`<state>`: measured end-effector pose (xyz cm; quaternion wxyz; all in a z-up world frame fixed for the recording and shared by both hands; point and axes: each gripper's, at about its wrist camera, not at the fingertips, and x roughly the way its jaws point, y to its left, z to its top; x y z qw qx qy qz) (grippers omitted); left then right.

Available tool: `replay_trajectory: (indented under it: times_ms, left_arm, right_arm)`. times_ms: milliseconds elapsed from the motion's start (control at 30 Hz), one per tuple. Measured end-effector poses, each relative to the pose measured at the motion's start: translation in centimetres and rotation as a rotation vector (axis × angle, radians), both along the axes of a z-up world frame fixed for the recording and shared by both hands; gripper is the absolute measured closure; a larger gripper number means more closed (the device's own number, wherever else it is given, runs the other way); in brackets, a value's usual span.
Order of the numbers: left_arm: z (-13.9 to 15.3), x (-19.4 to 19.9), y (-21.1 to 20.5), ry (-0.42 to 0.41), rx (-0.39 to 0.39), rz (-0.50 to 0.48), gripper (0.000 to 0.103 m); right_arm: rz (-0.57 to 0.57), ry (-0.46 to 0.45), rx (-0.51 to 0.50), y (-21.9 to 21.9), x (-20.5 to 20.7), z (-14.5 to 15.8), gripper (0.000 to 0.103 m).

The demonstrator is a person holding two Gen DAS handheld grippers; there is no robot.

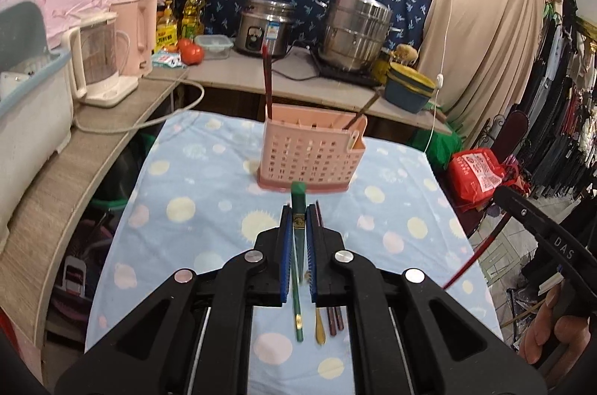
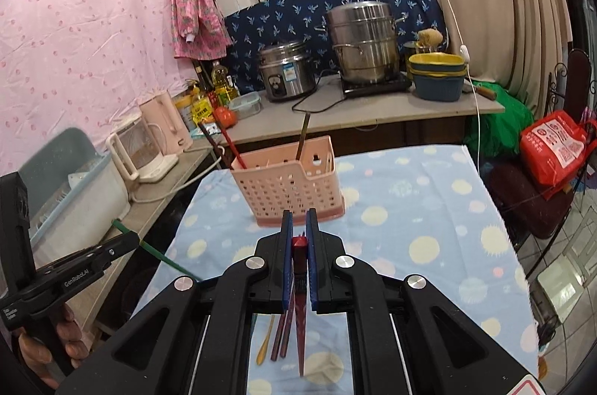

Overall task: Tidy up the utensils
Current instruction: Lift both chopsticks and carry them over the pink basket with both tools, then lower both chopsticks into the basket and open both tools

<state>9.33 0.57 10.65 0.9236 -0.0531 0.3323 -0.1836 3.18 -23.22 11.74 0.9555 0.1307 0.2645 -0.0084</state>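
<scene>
A pink perforated utensil basket (image 1: 311,156) (image 2: 291,187) stands on the blue dotted tablecloth (image 1: 209,193). It holds a red chopstick (image 1: 267,77) and a brown one (image 1: 360,113). My left gripper (image 1: 298,219) is shut on a green chopstick (image 1: 297,230), held above the cloth in front of the basket. My right gripper (image 2: 298,227) is shut on a red chopstick (image 2: 299,268), also in front of the basket. A gold spoon (image 1: 319,324) (image 2: 265,339) and two brown chopsticks (image 1: 334,318) (image 2: 281,335) lie on the cloth below the grippers.
A counter behind the table carries a rice cooker (image 1: 265,29), a steel steamer pot (image 1: 356,33), stacked bowls (image 1: 408,87), a tomato (image 1: 191,52) and kettles (image 1: 100,59). A dish rack (image 1: 26,96) is at left; a red bag (image 1: 479,173) is at right.
</scene>
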Motion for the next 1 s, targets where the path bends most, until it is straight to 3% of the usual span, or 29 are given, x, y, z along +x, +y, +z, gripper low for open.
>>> replay_trajectory:
  times_ms: [267,633,833,1000]
  left_arm:
    - [4.9,3.8,-1.2,-0.096,-0.009,0.0,0.096]
    - [12.3,11.4,-3.1,-0.259,-0.028,0.039,0.096]
    - [12.9,15.2,-3.8,-0.312,-0.031,0.061,0.096]
    - [10.3,18.1,-4.3,-0.29,-0.021,0.07,0.096]
  right_arm:
    - [0.007,-0.073,0.019,-1.2,3.8,3.7,0.096]
    - [-0.006,-0.244,0.034,-1.5,12.6,10.5,0.096]
    - [-0.03,-0.297,0.055,-2.0,17.6,11.7,0.096]
    - [-0.042,-0.257,0.053,-1.9,21.7,8.0,0.096]
